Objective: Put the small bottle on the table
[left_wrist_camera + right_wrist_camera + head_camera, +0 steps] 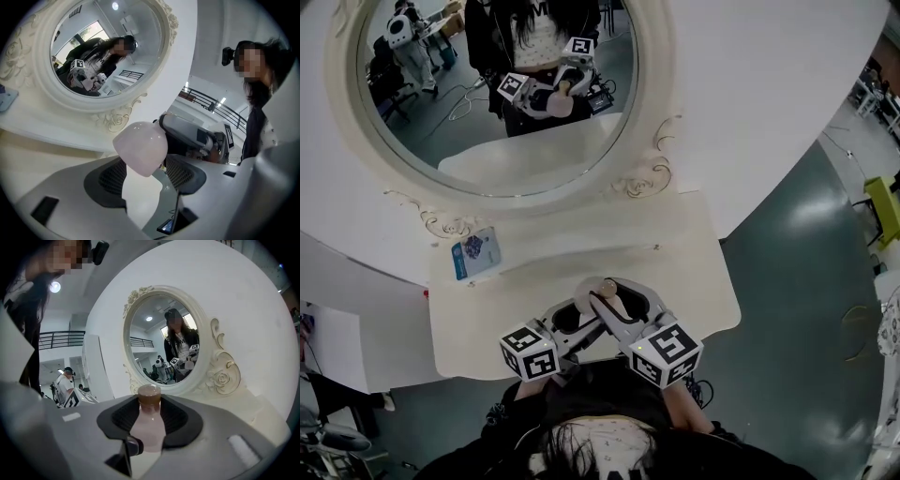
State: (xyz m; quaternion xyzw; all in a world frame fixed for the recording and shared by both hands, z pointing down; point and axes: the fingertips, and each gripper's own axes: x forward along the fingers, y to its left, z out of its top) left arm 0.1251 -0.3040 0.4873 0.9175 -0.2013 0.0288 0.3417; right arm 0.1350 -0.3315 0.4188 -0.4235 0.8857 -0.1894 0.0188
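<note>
A cream surface point(694, 281) with a wavy front edge stands on a grey floor point(787, 244), backed by a white panel point(769, 84) that carries one oval mirror point(502, 94) in a carved frame. The gripper views show a bright hall with a railed upper level, and the mirror reflects people standing about. One blue packet point(476, 255) lies flat at the surface's back left corner. There is one bottle point(603, 298), small and pink with a brown cap, held in the air over the middle of the front edge. There are two tools, both meeting at it. The right tool point(149, 413) grips its body between the pads, cap uppermost in that view. The left tool point(146, 165) clasps its rounded pink end, with the right tool's jaw showing just behind.
</note>
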